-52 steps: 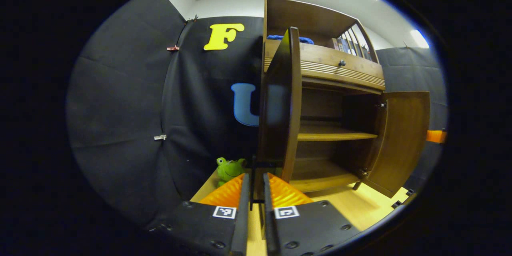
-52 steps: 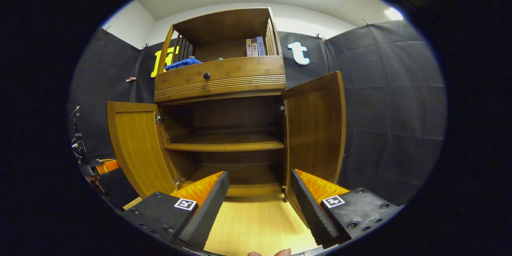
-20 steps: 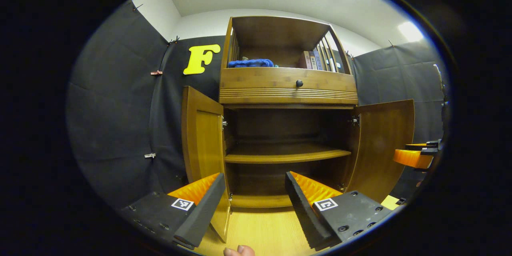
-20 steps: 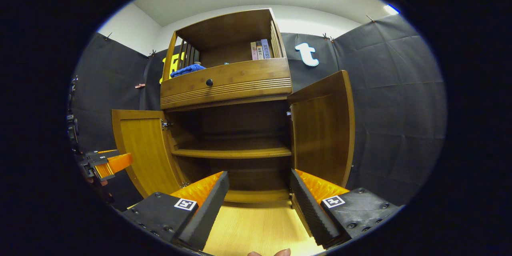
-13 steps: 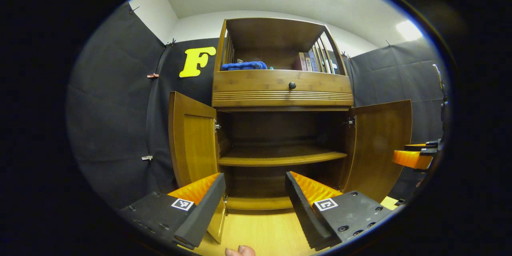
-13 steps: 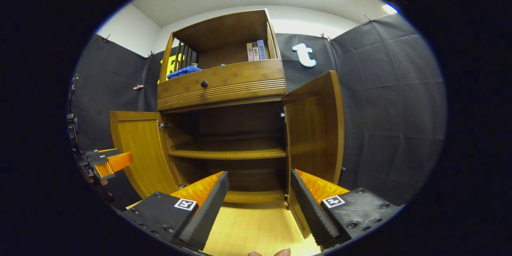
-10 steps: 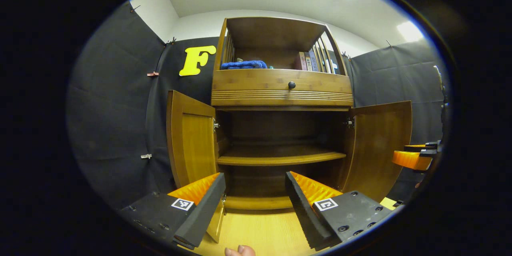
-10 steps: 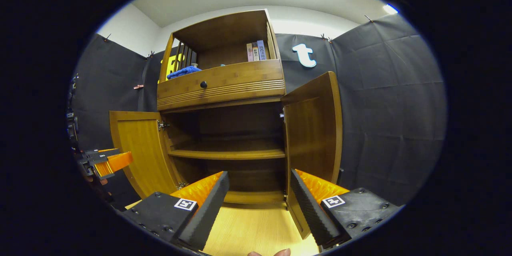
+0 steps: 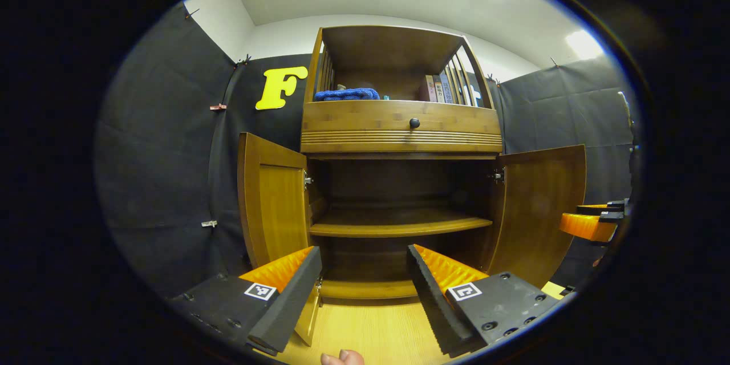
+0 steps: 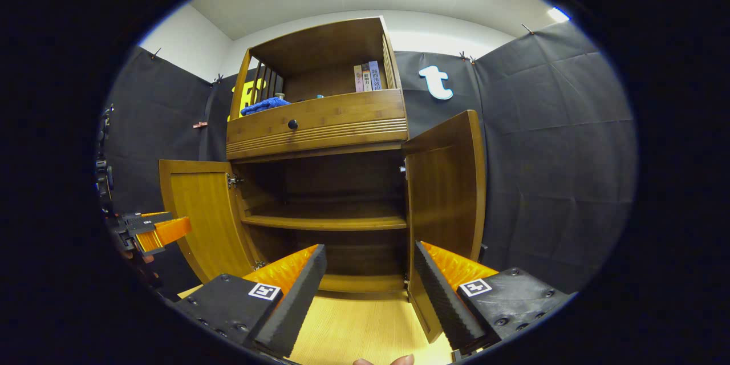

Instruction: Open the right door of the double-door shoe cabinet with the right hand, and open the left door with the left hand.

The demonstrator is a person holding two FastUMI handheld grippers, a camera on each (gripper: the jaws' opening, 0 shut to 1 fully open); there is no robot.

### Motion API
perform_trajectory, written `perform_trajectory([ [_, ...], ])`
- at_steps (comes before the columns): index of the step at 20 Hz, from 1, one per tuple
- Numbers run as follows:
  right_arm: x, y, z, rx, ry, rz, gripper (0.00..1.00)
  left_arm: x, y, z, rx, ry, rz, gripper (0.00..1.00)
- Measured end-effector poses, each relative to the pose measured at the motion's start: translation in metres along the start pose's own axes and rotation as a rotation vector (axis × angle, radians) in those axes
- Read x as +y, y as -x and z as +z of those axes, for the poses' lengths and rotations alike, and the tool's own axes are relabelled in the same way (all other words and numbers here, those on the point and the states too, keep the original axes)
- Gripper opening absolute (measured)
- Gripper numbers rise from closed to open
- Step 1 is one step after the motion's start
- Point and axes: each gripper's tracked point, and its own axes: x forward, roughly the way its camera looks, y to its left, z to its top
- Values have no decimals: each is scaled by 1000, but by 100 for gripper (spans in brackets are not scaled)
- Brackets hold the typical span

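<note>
The wooden shoe cabinet [image 9: 402,125] [image 10: 319,120] stands ahead with both doors swung wide. In the left gripper view its left door [image 9: 272,208] hangs at the left and its right door [image 9: 542,211] at the right. My left gripper [image 9: 362,285] is open, held back from the cabinet with nothing between its fingers. In the right gripper view the left door [image 10: 202,217] and right door [image 10: 447,194] flank the bare inner shelf [image 10: 328,221]. My right gripper [image 10: 368,291] is open too, clear of the doors. Each view catches the other gripper's fingers [image 9: 590,222] [image 10: 151,231] at its edge.
A drawer with a dark knob [image 9: 414,123] sits above the doors. On top lie a blue cloth [image 9: 347,94] and a few books [image 10: 368,77]. A pale wooden floor [image 9: 370,331] runs up to the cabinet. Black cloth walls close in on both sides.
My left gripper let go of the left door, opened and drew back to face the cabinet. In the last second both views barely shift and the doors stay wide.
</note>
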Motion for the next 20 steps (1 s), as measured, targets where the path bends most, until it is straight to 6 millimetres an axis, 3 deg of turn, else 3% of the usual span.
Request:
perform_trajectory([
  [9, 1, -1, 1, -1, 4, 2, 100, -4, -1, 0, 3, -10, -16, 90],
  [11, 1, -1, 1, -1, 1, 2, 92, -4, -1, 2, -3, -12, -15, 94],
  [12, 0, -1, 2, -3, 3, 0, 98, -4, -2, 3, -6, -14, -16, 92],
  [19, -1, -3, 3, -8, 4, -7, 98, -5, -6, 3, -10, -18, -19, 90],
  [20, -1, -3, 3, -7, 3, -8, 92, -5, -5, 3, -11, -20, -21, 90],
])
